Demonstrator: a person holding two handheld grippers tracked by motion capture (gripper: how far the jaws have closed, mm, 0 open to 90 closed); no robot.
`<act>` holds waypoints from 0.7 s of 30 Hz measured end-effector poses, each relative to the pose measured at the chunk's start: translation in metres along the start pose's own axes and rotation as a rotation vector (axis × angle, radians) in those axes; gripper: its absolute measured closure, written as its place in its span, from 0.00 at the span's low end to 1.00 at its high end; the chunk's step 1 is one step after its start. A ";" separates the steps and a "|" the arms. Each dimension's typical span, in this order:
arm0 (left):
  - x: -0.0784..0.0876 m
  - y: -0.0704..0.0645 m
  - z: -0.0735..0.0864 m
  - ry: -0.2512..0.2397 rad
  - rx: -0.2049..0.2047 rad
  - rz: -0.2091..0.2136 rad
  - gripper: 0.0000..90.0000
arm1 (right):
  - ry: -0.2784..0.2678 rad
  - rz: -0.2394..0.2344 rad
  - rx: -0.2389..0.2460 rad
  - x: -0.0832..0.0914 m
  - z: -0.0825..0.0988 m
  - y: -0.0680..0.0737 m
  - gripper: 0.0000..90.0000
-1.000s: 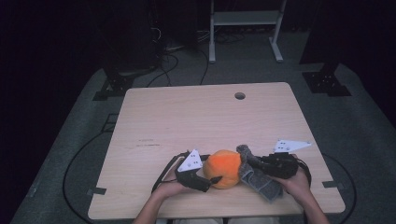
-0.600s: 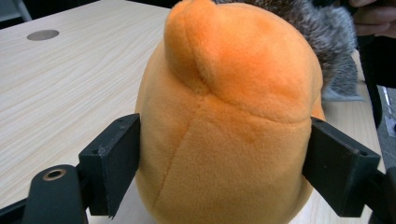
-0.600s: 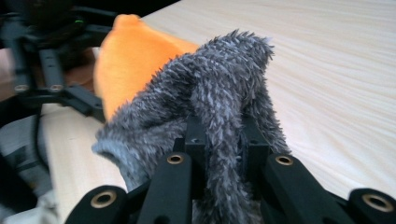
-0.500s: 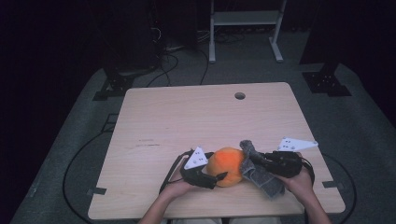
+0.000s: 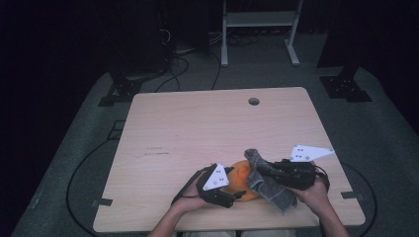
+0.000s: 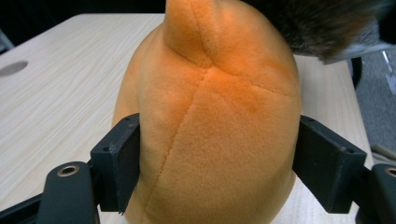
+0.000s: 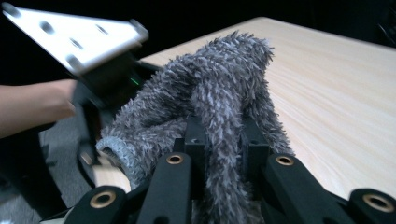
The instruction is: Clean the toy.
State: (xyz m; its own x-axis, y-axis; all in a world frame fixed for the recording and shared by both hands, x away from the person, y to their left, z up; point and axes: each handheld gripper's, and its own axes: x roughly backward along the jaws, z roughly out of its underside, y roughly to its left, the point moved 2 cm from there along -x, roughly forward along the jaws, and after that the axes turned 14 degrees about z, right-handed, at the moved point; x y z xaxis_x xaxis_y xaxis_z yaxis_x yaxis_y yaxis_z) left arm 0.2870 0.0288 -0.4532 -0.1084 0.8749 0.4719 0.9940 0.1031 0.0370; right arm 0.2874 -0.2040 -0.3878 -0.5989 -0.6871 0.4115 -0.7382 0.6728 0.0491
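High view puts both grippers at the near edge of the surface (image 5: pixel 197 128), with the orange plush toy (image 5: pixel 240 178) between them. Left gripper (image 6: pixel 215 163) straddles the toy's wide lower body; its fingers (image 6: pixel 119 163) have just been closing, and both pads now lie against the plush flanks, which hardly dent. Right gripper (image 7: pixel 223 140) has its fingers (image 7: pixel 196 140) pinched together on a fold of the grey fuzzy cloth (image 7: pixel 219 88), which drapes over the toy's right side and trails toward the surface edge. Seen along the left fingers, the toy's long axis runs up and away from them, its tapered end pointing toward the far side. The cloth rises from the right fingers, leaning toward the left hand (image 5: pixel 185 205), so the right gripper is best placed to draw it across.
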 end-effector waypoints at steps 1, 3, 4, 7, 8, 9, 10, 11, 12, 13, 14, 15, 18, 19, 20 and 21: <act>-0.002 -0.003 -0.001 0.002 -0.016 -0.001 0.25 | 0.000 -0.008 0.021 -0.001 -0.005 0.008 0.85; -0.003 -0.004 -0.001 0.021 -0.035 0.001 0.26 | 0.014 -0.004 0.079 -0.006 -0.011 0.020 0.85; -0.003 -0.005 -0.001 0.022 -0.035 0.004 0.26 | 0.030 0.005 0.100 -0.009 -0.012 0.023 0.85; -0.003 -0.005 0.001 0.014 -0.031 0.022 0.27 | 0.068 0.001 0.081 -0.016 -0.009 0.019 0.85; -0.003 -0.005 0.001 0.013 -0.033 0.022 0.27 | 0.071 -0.002 0.070 -0.016 -0.008 0.016 0.85; -0.003 -0.005 0.001 0.014 -0.035 0.021 0.27 | 0.075 0.001 0.068 -0.015 -0.007 0.014 0.85; -0.003 -0.005 0.001 0.014 -0.039 0.018 0.27 | 0.076 0.004 0.067 -0.014 -0.007 0.012 0.85; -0.004 -0.005 0.001 0.012 -0.038 0.015 0.27 | 0.076 0.011 0.064 -0.013 -0.006 0.010 0.85; -0.004 -0.004 0.001 0.009 -0.036 0.016 0.26 | 0.073 0.015 0.053 -0.012 -0.003 0.006 0.85; -0.004 -0.003 0.001 0.002 -0.029 0.015 0.26 | 0.071 0.015 0.035 -0.011 0.000 0.001 0.85; -0.004 -0.002 0.001 -0.003 -0.022 0.016 0.26 | 0.073 0.020 0.016 -0.011 0.005 -0.005 0.85; -0.004 -0.002 0.002 -0.010 -0.013 0.018 0.26 | 0.080 0.029 -0.003 -0.009 0.009 -0.011 0.85; -0.004 -0.002 0.001 -0.013 -0.009 0.018 0.26 | 0.109 0.063 -0.042 -0.006 0.019 -0.027 0.86; -0.005 -0.002 0.000 -0.008 -0.013 0.017 0.26 | 0.112 0.068 -0.047 -0.005 0.020 -0.029 0.86; -0.005 -0.003 0.000 -0.002 -0.017 0.017 0.26 | 0.109 0.070 -0.049 -0.003 0.019 -0.030 0.86; -0.006 -0.004 -0.001 0.007 -0.033 0.020 0.26 | 0.099 0.069 -0.045 -0.002 0.017 -0.028 0.86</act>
State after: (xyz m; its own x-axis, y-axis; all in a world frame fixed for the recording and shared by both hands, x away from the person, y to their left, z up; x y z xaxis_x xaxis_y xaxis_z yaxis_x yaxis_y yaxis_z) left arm 0.2831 0.0231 -0.4556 -0.0882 0.8735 0.4787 0.9960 0.0695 0.0567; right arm 0.3040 -0.2264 -0.4053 -0.6124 -0.6096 0.5034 -0.6803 0.7307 0.0574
